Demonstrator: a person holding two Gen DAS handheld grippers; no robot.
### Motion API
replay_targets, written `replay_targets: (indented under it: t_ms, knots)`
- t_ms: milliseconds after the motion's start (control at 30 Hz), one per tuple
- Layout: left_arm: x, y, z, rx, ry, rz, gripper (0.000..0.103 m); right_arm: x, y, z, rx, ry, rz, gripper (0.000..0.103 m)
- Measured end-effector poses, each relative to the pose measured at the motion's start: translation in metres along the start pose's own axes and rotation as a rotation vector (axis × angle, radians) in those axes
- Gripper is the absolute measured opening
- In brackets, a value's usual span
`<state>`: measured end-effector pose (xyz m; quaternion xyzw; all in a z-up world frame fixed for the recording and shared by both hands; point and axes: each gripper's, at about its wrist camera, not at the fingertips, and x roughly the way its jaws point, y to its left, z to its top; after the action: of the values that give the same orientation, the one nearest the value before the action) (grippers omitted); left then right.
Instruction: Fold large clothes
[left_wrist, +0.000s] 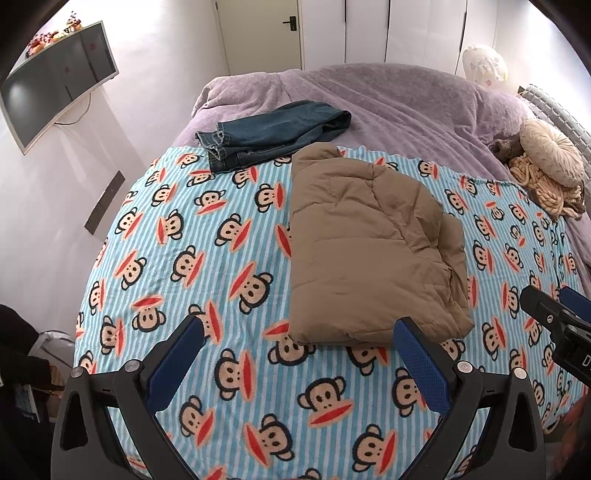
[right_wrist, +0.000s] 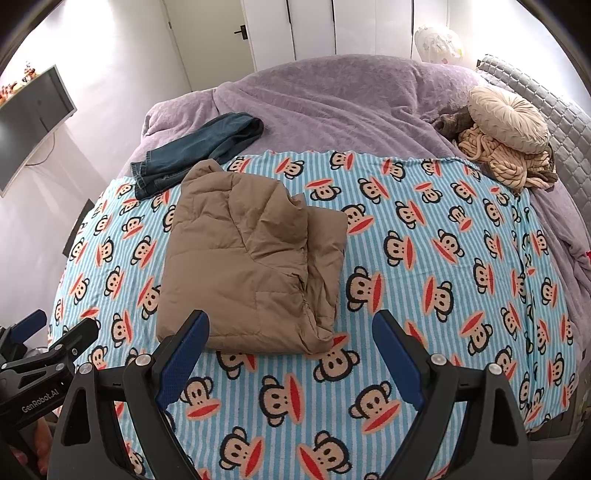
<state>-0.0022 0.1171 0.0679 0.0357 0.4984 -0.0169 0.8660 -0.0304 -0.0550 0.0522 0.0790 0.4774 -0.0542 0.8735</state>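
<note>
Both my grippers, left and right, gape wide, empty, angled down; folded jacket at twelve o'clock, bare blanket around it.

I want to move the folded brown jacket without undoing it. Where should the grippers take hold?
Judging by its pose, grip the brown jacket at its near folded edge, one gripper per corner, coming from the near side. That edge lies thick and closed; the right side shows loose layers that would likely spill open.

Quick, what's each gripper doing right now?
Left gripper: open, holding nothing, above the monkey blanket.
Right gripper: open, holding nothing.
</note>
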Motion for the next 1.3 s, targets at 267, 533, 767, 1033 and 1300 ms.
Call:
replay_targets:
  t_ms: [267, 533, 767, 1033, 1300]
  knots:
    - [0.003, 0.000, 0.001, 0.002, 0.001, 0.004, 0.103, 0.001, 0.000, 0.000, 0.000, 0.001, 0.001, 0.092]
    - [0.008, 0.001, 0.001, 0.007, 0.003, 0.006, 0.103, 0.003, -0.001, 0.001, -0.003, 0.004, 0.004, 0.092]
    - [0.011, 0.002, 0.004, 0.010, 0.006, 0.003, 0.103, 0.004, 0.000, 0.001, -0.002, 0.005, 0.003, 0.092]
    - [0.010, 0.002, 0.004, 0.010, 0.007, 0.003, 0.103, 0.005, 0.000, 0.001, -0.003, 0.007, 0.004, 0.092]
    - [0.012, 0.002, 0.006, 0.012, 0.008, 0.008, 0.103, 0.006, 0.000, 0.002, -0.004, 0.007, 0.005, 0.092]
